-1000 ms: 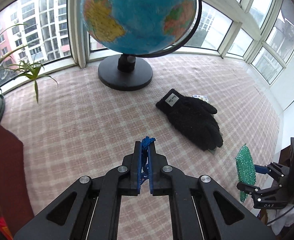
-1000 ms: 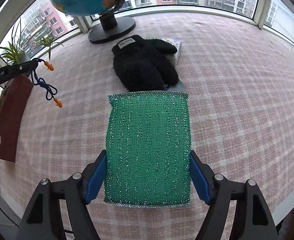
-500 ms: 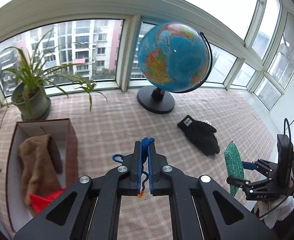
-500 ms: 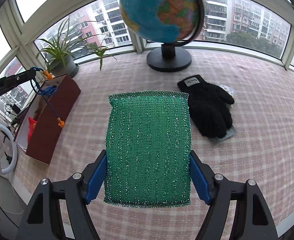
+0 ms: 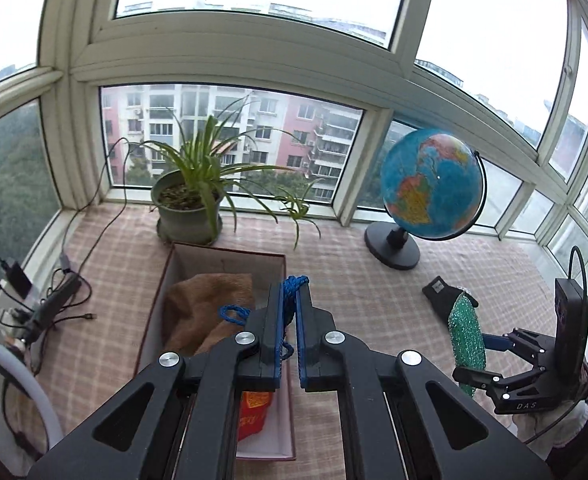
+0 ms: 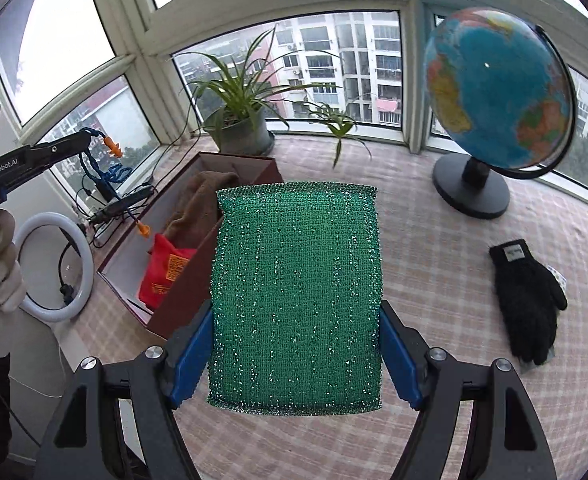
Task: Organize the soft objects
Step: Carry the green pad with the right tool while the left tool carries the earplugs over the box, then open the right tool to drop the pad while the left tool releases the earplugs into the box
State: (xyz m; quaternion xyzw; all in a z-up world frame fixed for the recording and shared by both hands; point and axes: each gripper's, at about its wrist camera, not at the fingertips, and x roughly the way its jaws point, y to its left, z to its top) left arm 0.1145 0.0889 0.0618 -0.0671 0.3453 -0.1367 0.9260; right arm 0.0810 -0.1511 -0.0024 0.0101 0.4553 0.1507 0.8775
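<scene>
My left gripper (image 5: 289, 312) is shut on a blue cord with orange earplugs (image 5: 292, 286), held above the dark red box (image 5: 278, 258); the cord and plugs also dangle in the right wrist view (image 6: 112, 168). The box (image 6: 246, 168) holds a brown cloth (image 5: 206, 300) and a red pouch (image 6: 164, 270). My right gripper (image 6: 294, 344) is shut on a green glittery sponge (image 6: 296, 296), held in the air right of the box; it also shows in the left wrist view (image 5: 466, 336). A black glove (image 6: 528, 302) lies on the checked mat.
A globe (image 5: 432, 184) on a black stand is at the back right. A potted plant (image 5: 190, 204) stands behind the box. Cables and chargers (image 5: 50, 304) and a white ring light (image 6: 56, 268) lie at the left. Windows surround the mat.
Both grippers swung left and tilted up: the box, plant and windows came into view, the glove and globe slid right. Both grips stayed shut on the cord and the sponge.
</scene>
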